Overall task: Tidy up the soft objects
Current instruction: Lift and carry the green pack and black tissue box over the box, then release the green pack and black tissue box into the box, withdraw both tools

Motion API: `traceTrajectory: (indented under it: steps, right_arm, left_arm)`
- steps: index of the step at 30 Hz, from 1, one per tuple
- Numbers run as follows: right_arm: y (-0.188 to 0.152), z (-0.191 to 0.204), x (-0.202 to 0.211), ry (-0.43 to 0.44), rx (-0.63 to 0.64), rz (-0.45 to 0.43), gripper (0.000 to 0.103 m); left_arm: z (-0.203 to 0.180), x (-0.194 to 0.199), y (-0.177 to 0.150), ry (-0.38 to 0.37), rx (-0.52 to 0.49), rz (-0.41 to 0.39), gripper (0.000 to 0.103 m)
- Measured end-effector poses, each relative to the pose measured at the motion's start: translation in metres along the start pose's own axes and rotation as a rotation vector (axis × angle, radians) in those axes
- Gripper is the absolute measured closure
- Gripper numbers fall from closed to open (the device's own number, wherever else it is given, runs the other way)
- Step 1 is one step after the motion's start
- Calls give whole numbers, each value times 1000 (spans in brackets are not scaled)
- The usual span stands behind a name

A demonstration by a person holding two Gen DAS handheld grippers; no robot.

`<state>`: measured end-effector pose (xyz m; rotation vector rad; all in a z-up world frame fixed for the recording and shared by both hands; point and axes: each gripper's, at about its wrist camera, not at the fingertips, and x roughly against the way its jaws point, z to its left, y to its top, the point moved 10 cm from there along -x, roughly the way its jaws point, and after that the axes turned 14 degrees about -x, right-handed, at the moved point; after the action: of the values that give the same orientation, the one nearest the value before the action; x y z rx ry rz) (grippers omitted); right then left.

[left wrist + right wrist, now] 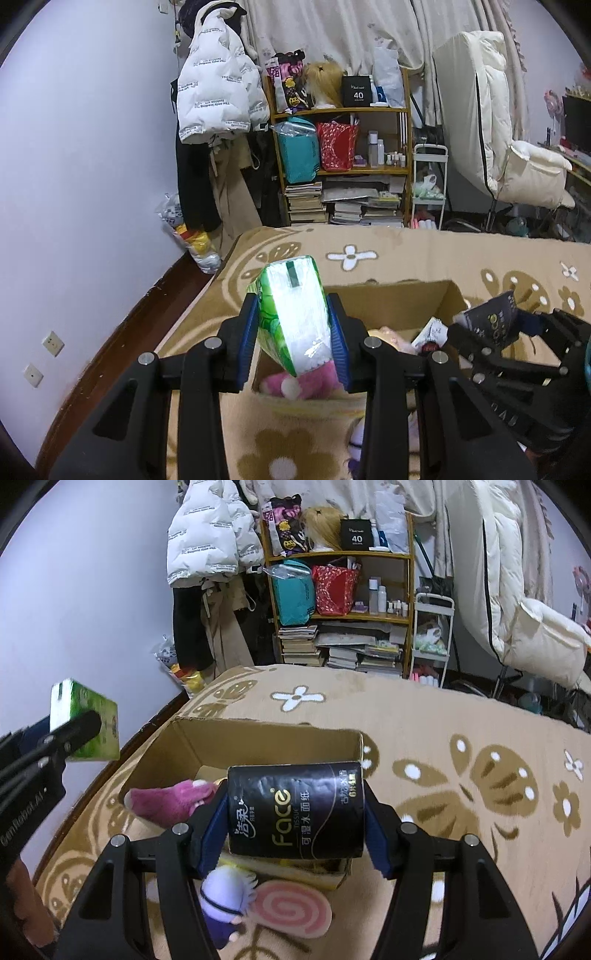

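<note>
My left gripper (293,332) is shut on a green and white tissue pack (293,314), held in the air above the near left corner of an open cardboard box (417,295). The same green pack (86,723) shows at the left edge of the right wrist view. My right gripper (295,812) is shut on a black tissue pack (295,810) over the box (258,738). A pink plush toy (170,803) lies inside the box. In front of the box, on the blanket, lie a small purple and white doll (225,904) and a pink spiral plush (291,910).
The box sits on a beige flowered blanket (461,746) covering the bed. Beyond its far edge stand a wooden shelf (343,155) with books and bags, hanging coats (218,85), a white trolley (430,184) and a white padded chair (517,140). A wall (92,166) runs along the left.
</note>
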<state>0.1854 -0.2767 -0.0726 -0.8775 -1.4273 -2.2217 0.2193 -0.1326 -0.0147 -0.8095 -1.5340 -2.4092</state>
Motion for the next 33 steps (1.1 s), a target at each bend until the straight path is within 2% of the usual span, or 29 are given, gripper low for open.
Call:
traceTrajectory:
  steps: [6, 11, 15, 18, 33]
  right_arm:
    - [10, 3, -15, 8, 19, -17, 36]
    - [8, -3, -29, 10, -1, 18, 36]
    - [7, -9, -35, -3, 1, 15, 36]
    - [7, -10, -37, -1, -3, 15, 36]
    - [0, -11, -56, 8, 7, 46, 35]
  left_arm:
    - [-5, -18, 9, -30, 4, -20, 69]
    - [-13, -37, 4, -52, -7, -8, 68]
    - [-20, -50, -1, -111, 29, 1, 68]
    - [-26, -54, -2, -114, 18, -4, 68]
    - [-44, -82, -19, -212, 49, 62, 68]
